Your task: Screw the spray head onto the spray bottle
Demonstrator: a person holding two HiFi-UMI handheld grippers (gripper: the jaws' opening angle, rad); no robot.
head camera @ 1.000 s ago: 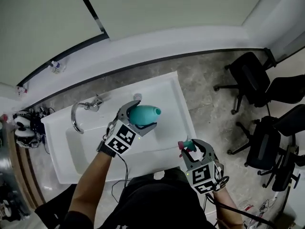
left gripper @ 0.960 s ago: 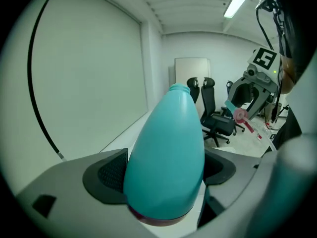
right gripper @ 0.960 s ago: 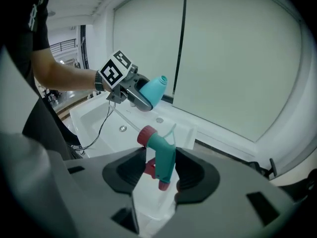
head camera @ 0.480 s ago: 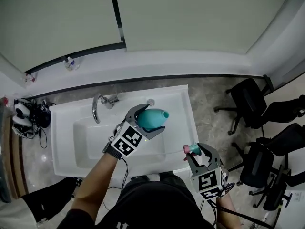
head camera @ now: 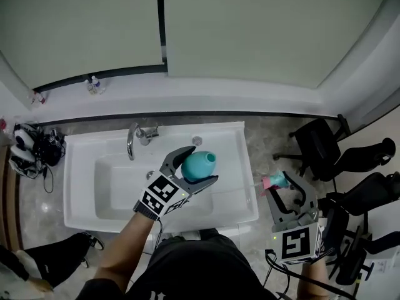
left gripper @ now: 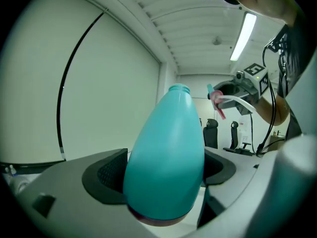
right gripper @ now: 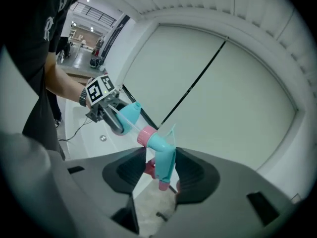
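Observation:
A teal spray bottle (head camera: pixel 199 165) hangs over the white sink (head camera: pixel 245 167), with my left gripper (head camera: pixel 194 169) shut on its body. In the left gripper view the bottle (left gripper: pixel 166 157) fills the space between the pads, and its open neck (left gripper: pixel 179 89) points up and away. To the right of the sink, my right gripper (head camera: pixel 285 187) is shut on the teal spray head (head camera: pixel 275 181). In the right gripper view the spray head (right gripper: pixel 161 150) sits between the pads. Its pink collar (right gripper: pixel 146 135) and clear dip tube point toward the bottle (right gripper: pixel 130 114). Bottle and spray head are well apart.
A chrome faucet (head camera: pixel 134 139) stands at the sink's back left. Black office chairs (head camera: pixel 322 145) stand on the floor at the right. Cables and gear (head camera: pixel 31 145) lie left of the sink. Small bottles (head camera: pixel 94 85) sit on the wall ledge.
My right gripper has moved right, out past the sink's right edge, still holding the spray head. The bottle's neck has turned from pointing right to pointing more upward.

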